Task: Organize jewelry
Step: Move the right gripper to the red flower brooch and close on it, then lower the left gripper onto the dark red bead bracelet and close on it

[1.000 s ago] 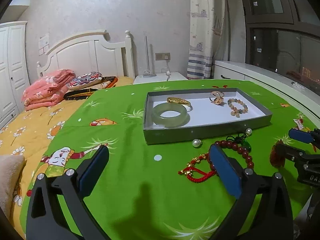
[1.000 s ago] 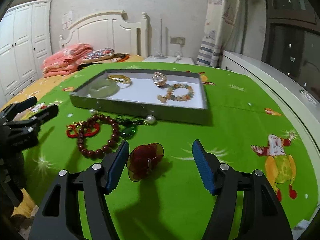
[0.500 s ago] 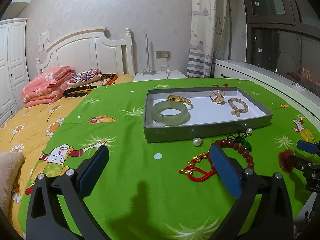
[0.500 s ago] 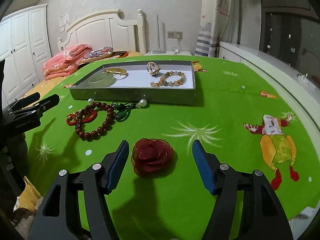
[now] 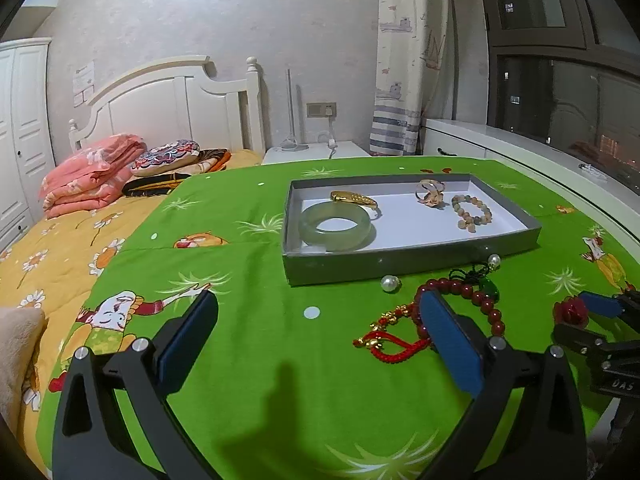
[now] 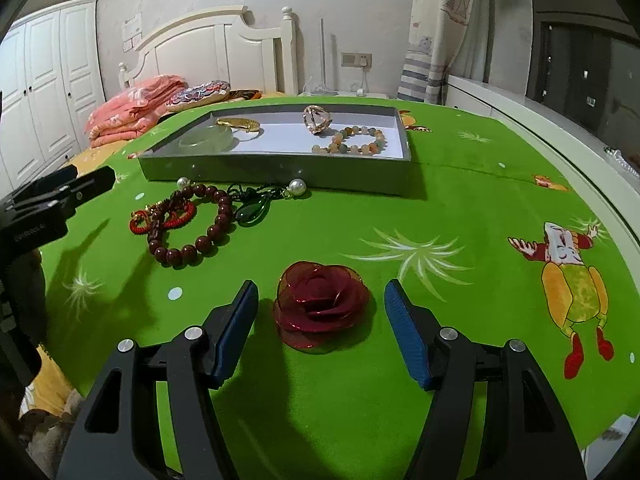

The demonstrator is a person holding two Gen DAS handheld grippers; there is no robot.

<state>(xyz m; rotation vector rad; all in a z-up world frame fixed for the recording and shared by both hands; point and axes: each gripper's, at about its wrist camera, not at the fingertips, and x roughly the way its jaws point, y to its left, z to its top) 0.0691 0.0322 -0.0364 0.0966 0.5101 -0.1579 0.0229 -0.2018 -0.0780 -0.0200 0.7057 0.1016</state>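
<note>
Through your left wrist camera, your left gripper (image 5: pixel 316 334) hangs with its blue pads spread wide and nothing between them, low over the green cartoon-print cloth (image 5: pixel 260 344). Its right pad (image 5: pixel 450 344) covers part of the dark red bead bracelet (image 5: pixel 476 300), which lies on the cloth just in front of the grey tray (image 5: pixel 412 258). Beside the beads you see a red cord charm with gold bits (image 5: pixel 390 340), a green pendant on a dark cord (image 5: pixel 490 288) and two pearls (image 5: pixel 390 283) close to the tray's front wall. Inside the tray lie a pale green jade bangle (image 5: pixel 335 227), a gold piece (image 5: pixel 354 199) touching it from behind, a rose-gold ring (image 5: pixel 430 193) and a pale bead bracelet (image 5: pixel 472 213). At the far right edge your right gripper (image 5: pixel 588 318) shows with a red rose brooch (image 5: pixel 571 312) between its fingers. Through your right wrist camera, that right gripper (image 6: pixel 320 304) stands wide open around the red rose brooch (image 6: pixel 322 304), which rests flat on the cloth between the two pads with a gap on each side, so neither pad touches it. Further out lie the dark red bead bracelet (image 6: pixel 192 240), the red cord charm (image 6: pixel 162 216) and the green pendant (image 6: pixel 252 213), all just before the tray (image 6: pixel 276 170). Your left gripper (image 6: pixel 60 188) shows at the left edge.
</note>
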